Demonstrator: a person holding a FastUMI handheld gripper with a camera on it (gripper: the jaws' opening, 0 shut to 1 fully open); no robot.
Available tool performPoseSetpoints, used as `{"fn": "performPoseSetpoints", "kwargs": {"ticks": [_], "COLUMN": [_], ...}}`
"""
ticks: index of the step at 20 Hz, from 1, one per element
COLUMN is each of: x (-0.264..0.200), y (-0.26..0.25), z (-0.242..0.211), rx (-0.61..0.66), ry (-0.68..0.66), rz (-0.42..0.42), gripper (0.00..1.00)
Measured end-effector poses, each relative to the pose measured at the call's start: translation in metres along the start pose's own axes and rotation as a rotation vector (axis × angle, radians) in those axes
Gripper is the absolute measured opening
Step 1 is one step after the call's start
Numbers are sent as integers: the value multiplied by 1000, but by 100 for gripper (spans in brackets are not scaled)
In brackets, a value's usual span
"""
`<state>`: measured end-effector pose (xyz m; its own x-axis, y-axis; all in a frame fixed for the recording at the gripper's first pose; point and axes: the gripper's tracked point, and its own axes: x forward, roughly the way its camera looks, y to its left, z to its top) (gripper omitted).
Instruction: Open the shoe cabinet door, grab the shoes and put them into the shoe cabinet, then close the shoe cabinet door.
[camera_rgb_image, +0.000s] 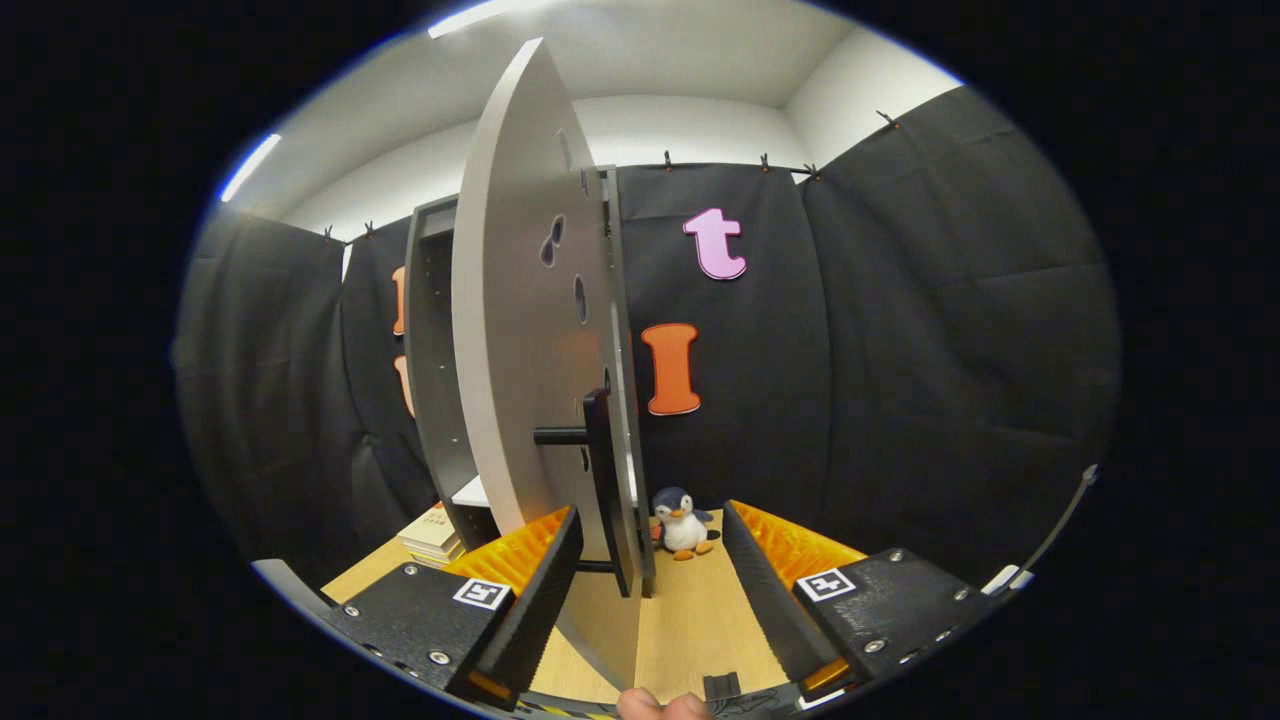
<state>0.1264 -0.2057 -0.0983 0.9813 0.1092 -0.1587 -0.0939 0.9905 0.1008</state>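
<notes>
The shoe cabinet's light grey door (520, 330) stands swung out toward me, nearly edge-on, with a few dark holes in its face. Its black bar handle (600, 470) sticks out on short posts and lies between my fingers, close to the left one. My gripper (652, 515) is open, its fingers spread wide on either side of the door's edge and not pressing on the handle. Behind the door stands the dark cabinet body (430, 350), with a pale shelf (470, 492) low inside it.
A small penguin plush (683, 522) sits on the wooden floor (700, 620) just beyond my fingers, against the black cloth wall. A stack of books (432, 535) lies left of the cabinet's foot. A person's fingertips (660, 706) show below the gripper.
</notes>
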Motion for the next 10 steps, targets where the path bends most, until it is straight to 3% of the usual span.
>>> {"fn": "performPoseSetpoints", "kwargs": {"ticks": [10], "x": [20], "y": [109], "z": [-9], "rx": [-3], "ry": [27], "rz": [46], "gripper": [89]}}
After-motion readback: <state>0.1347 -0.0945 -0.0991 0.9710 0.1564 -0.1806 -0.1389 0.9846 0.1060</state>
